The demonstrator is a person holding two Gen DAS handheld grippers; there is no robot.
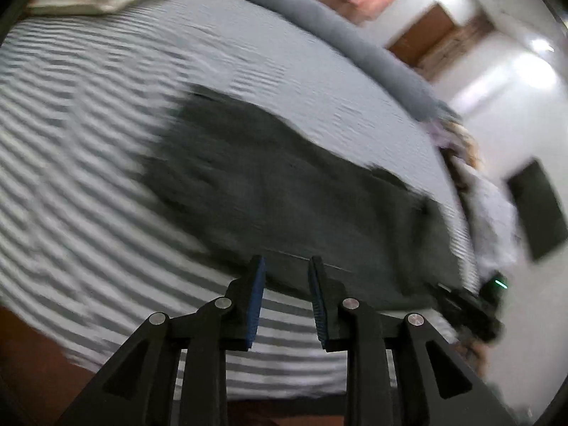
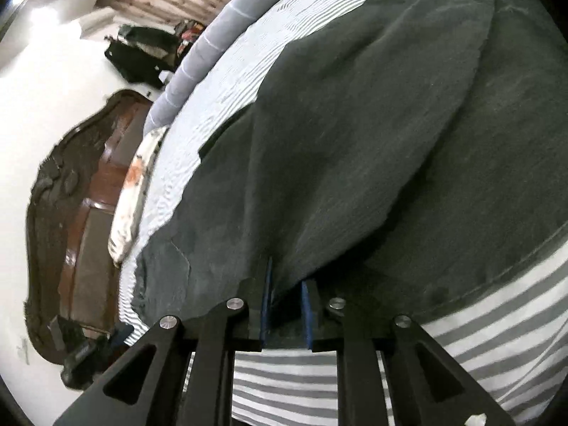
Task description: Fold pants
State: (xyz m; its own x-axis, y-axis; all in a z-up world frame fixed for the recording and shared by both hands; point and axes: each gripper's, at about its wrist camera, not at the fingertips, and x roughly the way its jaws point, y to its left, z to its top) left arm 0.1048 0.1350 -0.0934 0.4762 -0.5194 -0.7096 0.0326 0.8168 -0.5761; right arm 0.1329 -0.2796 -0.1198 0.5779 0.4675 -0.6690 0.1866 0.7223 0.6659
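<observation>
The dark pants [image 1: 284,191] lie spread on a bed covered with a grey and white striped sheet [image 1: 88,142], and in the left wrist view the picture is blurred, so the details of the cloth are hard to read. The left gripper [image 1: 287,277] stands at the near edge of the pants with its jaws apart; between the blue pads [image 1: 256,301] only the sheet and the hem of the pants show, and nothing is gripped. In the right wrist view the pants [image 2: 355,142] fill most of the picture, with one layer folded over another and a seam running along the near edge. The right gripper [image 2: 285,284] is at this near edge and a fold of the dark cloth runs down into the narrow gap between its fingers; the jaws are slightly apart, and I cannot tell if the pads still press on the cloth. A grey bolster [image 2: 198,56] lies along the far side of the bed, a flowered pillow [image 2: 131,191] is beside a carved wooden headboard [image 2: 71,195].
</observation>
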